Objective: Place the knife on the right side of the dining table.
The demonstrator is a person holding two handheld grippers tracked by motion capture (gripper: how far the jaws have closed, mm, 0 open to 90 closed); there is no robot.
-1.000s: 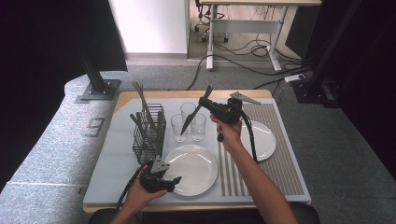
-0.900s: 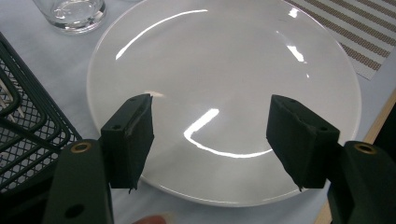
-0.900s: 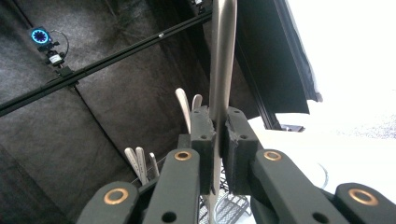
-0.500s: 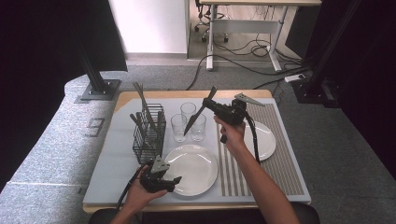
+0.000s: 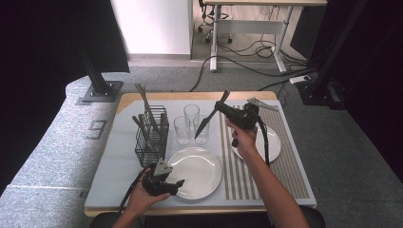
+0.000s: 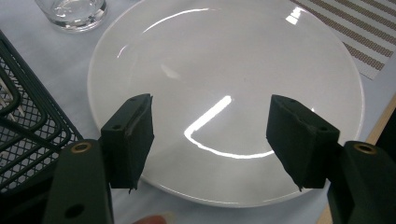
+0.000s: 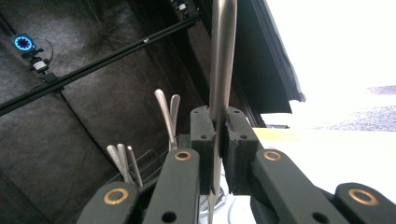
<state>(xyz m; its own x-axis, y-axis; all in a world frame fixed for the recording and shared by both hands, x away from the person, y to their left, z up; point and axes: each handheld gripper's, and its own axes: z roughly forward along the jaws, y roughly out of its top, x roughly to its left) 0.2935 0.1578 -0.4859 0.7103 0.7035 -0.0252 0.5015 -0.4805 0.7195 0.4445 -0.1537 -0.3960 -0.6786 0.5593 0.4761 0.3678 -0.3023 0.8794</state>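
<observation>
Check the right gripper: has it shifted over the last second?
Yes. The right gripper, clamping a knife, slid slightly rightward, away from the cutlery basket.

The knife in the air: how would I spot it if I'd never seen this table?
Start at the table and find the three glasses near its middle. Just above them the right gripper is shut on a knife, blade slanting down. Unlike the cutlery standing in the wire basket, it hangs in mid-air.

No brand, label, number or sign can be read anywhere. A small pale mark (image 5: 96,128) lies on the grey carpeted floor just beyond the left edge of the wooden table (image 5: 128,98), but it is too small and blurred to make out as writing.
</observation>
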